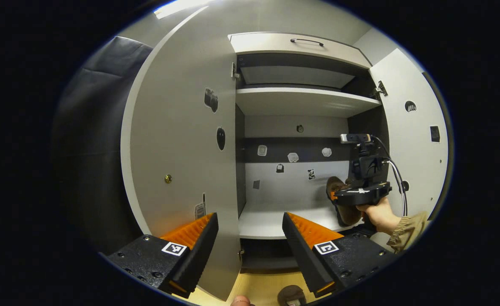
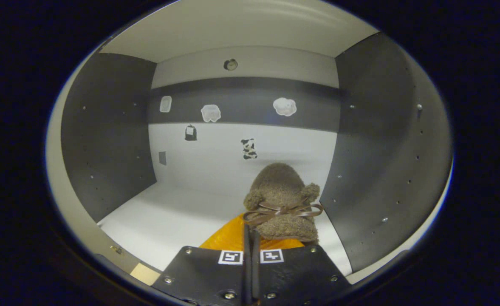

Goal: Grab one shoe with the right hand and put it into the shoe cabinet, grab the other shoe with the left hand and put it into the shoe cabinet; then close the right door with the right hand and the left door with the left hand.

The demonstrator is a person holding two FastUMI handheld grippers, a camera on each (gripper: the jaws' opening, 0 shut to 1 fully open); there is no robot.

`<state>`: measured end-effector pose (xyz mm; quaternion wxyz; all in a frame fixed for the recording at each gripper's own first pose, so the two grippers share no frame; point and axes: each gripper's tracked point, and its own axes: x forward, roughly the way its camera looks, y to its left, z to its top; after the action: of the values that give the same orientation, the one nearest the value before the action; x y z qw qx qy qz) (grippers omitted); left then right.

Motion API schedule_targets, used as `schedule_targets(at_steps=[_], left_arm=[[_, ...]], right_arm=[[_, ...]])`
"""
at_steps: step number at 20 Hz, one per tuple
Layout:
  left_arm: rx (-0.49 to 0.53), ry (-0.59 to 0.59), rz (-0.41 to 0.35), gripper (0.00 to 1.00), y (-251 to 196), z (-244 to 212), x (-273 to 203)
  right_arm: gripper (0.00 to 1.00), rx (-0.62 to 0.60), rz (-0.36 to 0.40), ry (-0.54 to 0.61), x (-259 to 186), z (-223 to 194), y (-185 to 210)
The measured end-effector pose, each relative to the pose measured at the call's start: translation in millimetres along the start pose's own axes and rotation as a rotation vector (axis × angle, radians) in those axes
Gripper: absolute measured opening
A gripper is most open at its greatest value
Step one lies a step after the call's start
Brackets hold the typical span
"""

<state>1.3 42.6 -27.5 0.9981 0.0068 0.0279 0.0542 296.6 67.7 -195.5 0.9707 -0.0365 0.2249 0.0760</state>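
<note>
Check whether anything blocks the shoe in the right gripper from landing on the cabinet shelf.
Nothing visible does. The right gripper holds the brown shoe inside the cabinet, just above the white shelf, near the right wall. The shelf below it is bare, and both doors stand open.

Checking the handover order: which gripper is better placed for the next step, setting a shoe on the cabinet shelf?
Right: the right gripper already holds the brown shoe inside above the shelf; the left gripper is open outside.

Each gripper (image 1: 250, 244) has a black body with screws and square black-and-white markers; the right gripper (image 1: 362, 193) trails cables; a tan sleeve (image 1: 407, 231).
</note>
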Motion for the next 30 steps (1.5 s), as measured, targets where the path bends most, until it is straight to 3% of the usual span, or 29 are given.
schedule_targets(at_steps=[7, 10, 13, 16, 22, 25, 30], left_arm=[[0.0, 0.002, 0.02, 0.93, 2.5, 0.2, 0.8], [-0.001, 0.009, 0.023, 0.93, 2.4, -0.5, 0.5], [-0.003, 0.017, 0.028, 0.94, 2.9, -1.8, -0.2], [-0.017, 0.026, 0.009, 0.94, -4.8, -4.4, -0.1], [-0.007, 0.1, -0.058, 0.93, -39.3, -44.5, -3.3], [-0.007, 0.157, -0.085, 0.94, -50.2, -84.3, -4.2], [-0.022, 0.305, -0.146, 0.94, -69.4, -172.2, -9.2]], right_arm=[[0.01, 0.001, -0.049, 0.071, 38.8, -16.4, -6.3], [0.1, 0.041, -0.034, 0.137, 39.1, -29.6, -4.3], [0.4, 0.018, -0.034, 0.143, 27.5, -29.4, -4.5], [0.4, -0.009, -0.022, 0.128, -3.4, -23.7, -4.4], [0.4, 0.02, 0.043, -0.025, -97.8, 31.0, 6.9], [0.37, 0.041, 0.062, -0.113, -149.2, 59.5, 8.9], [0.4, 0.07, 0.057, -0.224, -222.6, 94.3, -1.1]])
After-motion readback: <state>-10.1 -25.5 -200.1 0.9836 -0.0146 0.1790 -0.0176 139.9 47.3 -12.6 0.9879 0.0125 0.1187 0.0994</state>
